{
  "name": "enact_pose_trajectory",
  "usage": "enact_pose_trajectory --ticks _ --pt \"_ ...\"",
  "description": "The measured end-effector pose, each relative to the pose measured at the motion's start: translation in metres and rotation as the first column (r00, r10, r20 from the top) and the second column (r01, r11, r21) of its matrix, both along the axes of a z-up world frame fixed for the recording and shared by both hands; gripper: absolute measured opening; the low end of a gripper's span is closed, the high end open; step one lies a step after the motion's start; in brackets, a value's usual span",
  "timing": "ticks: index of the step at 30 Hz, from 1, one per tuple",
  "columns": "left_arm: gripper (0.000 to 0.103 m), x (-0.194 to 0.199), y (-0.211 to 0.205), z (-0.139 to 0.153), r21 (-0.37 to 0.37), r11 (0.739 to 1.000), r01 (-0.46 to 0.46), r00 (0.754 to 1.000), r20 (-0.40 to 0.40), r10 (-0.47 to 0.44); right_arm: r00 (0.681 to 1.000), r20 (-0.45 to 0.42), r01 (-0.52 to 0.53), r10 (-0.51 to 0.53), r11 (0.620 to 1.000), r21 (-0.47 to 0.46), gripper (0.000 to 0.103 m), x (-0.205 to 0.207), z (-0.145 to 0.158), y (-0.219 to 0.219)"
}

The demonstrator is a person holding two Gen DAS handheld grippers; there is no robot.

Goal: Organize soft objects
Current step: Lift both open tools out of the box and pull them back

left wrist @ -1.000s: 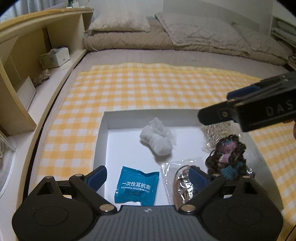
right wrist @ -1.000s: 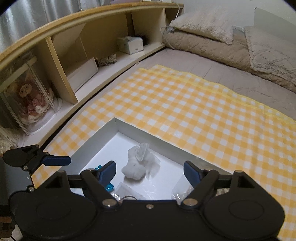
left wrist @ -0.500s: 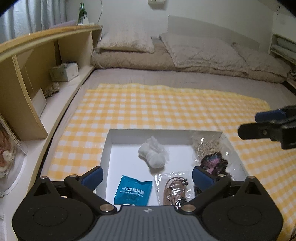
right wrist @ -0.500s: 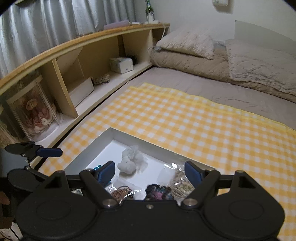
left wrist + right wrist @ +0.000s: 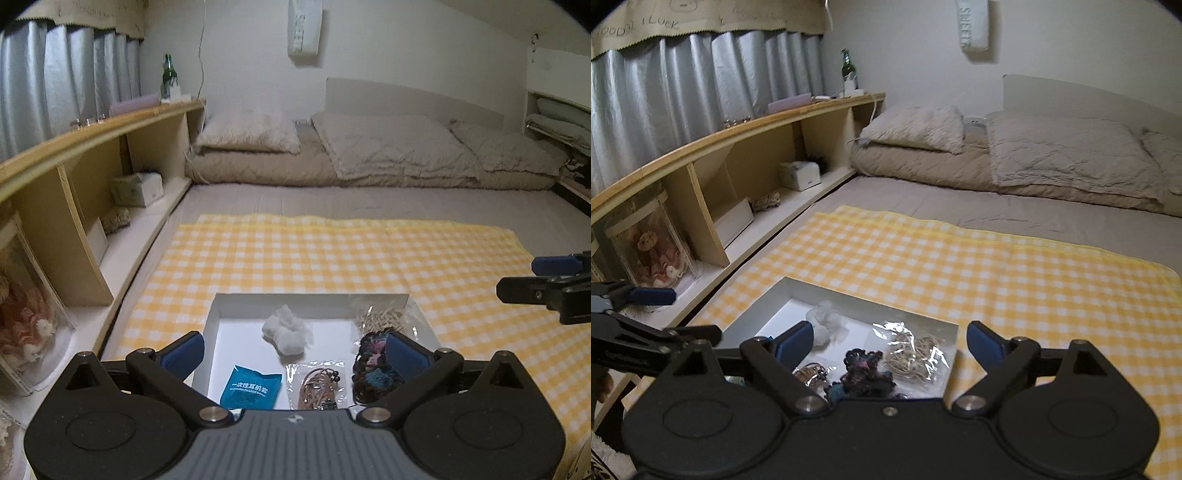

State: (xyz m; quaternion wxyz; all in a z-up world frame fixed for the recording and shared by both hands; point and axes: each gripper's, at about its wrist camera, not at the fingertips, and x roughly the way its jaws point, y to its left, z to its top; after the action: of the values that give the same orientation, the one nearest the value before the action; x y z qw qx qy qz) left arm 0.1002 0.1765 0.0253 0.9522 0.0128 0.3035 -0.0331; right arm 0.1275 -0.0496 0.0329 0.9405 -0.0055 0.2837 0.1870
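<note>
A shallow white box [image 5: 210, 325] lies on a yellow checked cloth [image 5: 332, 254]. In it are a white cotton wad [image 5: 286, 334], a blue packet [image 5: 249, 386], a clear bag of brown cords [image 5: 317, 384], a dark crocheted piece [image 5: 369, 365] and a bag of beige string [image 5: 382, 317]. My left gripper [image 5: 293, 350] hangs wide open above the box's near side, holding nothing. The jaws of my right gripper [image 5: 890, 341] are opening, with nothing gripped, above the box's [image 5: 871, 299] right corner. From there I see the crocheted piece [image 5: 866, 373] and the string bag [image 5: 912, 350] below.
A wooden shelf unit [image 5: 74, 155] runs along the left, holding a tissue box [image 5: 138, 188] and a doll in a clear case [image 5: 650, 251]. Pillows and a folded quilt [image 5: 388, 155] lie at the far end of the grey mattress. A green bottle [image 5: 169, 75] stands on the shelf top.
Both grippers have drawn back and risen from the box, so more of the room shows. Both jaws stand wider. The right gripper has left the space over the box and moved right.
</note>
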Motion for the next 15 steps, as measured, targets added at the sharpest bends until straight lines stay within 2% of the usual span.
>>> enact_pose_trajectory --ticks 5,10,15 --pt "0.103 -0.025 -0.004 0.005 -0.005 1.000 -0.027 0.999 0.040 0.028 0.998 0.040 0.047 -0.047 0.999 -0.003 0.096 -0.024 0.000 -0.015" --pt "0.103 -0.052 -0.008 0.008 0.009 0.996 -0.090 0.989 0.117 0.088 0.994 0.072 0.077 -0.076 0.997 -0.003 0.097 -0.048 -0.005 -0.024" --pt "0.103 -0.069 -0.013 0.005 -0.009 0.997 -0.078 0.989 0.129 0.078 0.991 0.086 0.098 -0.098 0.995 0.004 0.098 -0.071 -0.013 -0.030"
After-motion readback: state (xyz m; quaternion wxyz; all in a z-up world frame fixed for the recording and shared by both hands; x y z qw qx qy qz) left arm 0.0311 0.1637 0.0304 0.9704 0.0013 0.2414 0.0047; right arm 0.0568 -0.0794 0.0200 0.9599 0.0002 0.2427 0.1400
